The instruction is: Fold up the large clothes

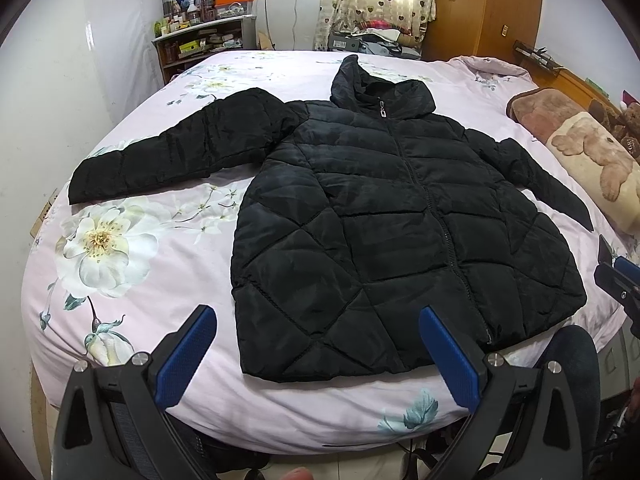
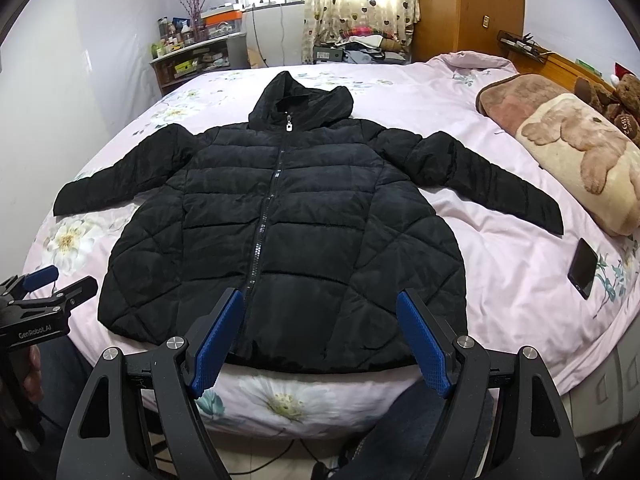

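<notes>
While a black hooded jacket (image 2: pixel 288 216) is laid flat and zipped on the bed (image 2: pixel 500 240), hem at the near edge, hood toward the far edge and both sleeves spread outward, no contact with it is made by either tool. The left hand-held gripper (image 1: pixel 318 356) and the right hand-held gripper (image 2: pixel 320 340) are both held above the near edge with fingers wide apart and nothing between them. A dark phone (image 2: pixel 583 269) is noted near the right edge, beside a folded blanket (image 2: pixel 580 156).
</notes>
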